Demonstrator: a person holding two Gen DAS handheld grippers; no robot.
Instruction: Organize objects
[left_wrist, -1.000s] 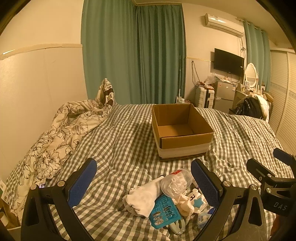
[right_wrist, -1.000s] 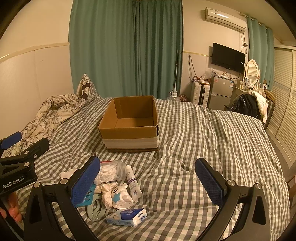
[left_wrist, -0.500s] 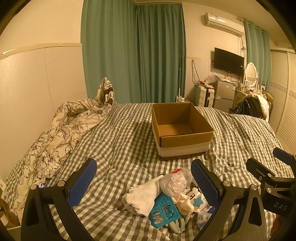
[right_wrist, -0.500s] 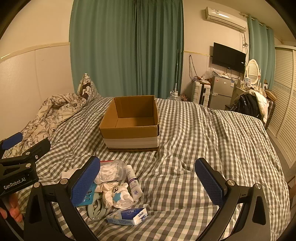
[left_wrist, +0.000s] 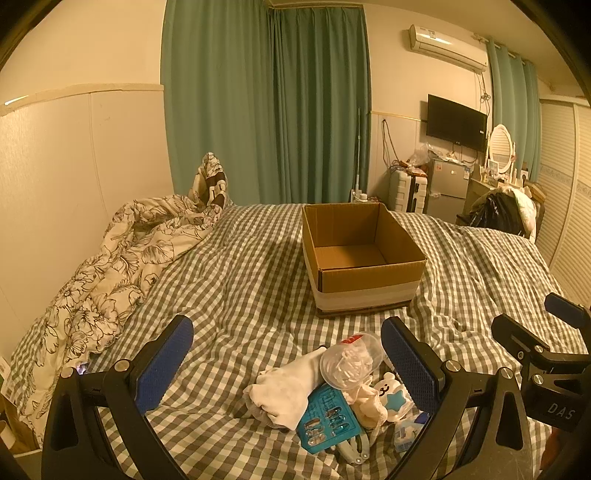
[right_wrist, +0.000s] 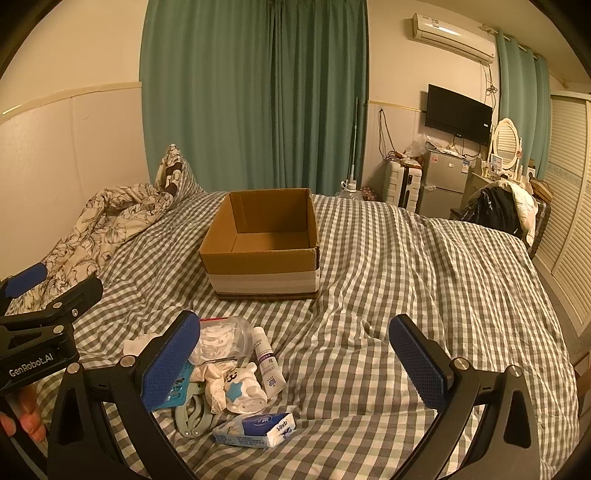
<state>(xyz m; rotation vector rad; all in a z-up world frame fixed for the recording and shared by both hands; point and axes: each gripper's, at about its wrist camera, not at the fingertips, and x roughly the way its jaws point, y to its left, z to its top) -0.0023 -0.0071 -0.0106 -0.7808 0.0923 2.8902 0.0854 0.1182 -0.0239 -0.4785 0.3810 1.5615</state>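
The place was a home bedroom. A bed with a grey checked cover filled the foreground, with a floral duvet bunched at 9 o'clock. Green curtains hung floor-length at 12 o'clock. At 2 o'clock stood a wall television, an air conditioner above it, a small fridge, a suitcase and an oval mirror. Louvred wardrobe doors lined the wall at 3 o'clock.

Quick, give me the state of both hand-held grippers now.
Left hand-held gripper: open, holding nothing.
Right hand-held gripper: open, holding nothing.
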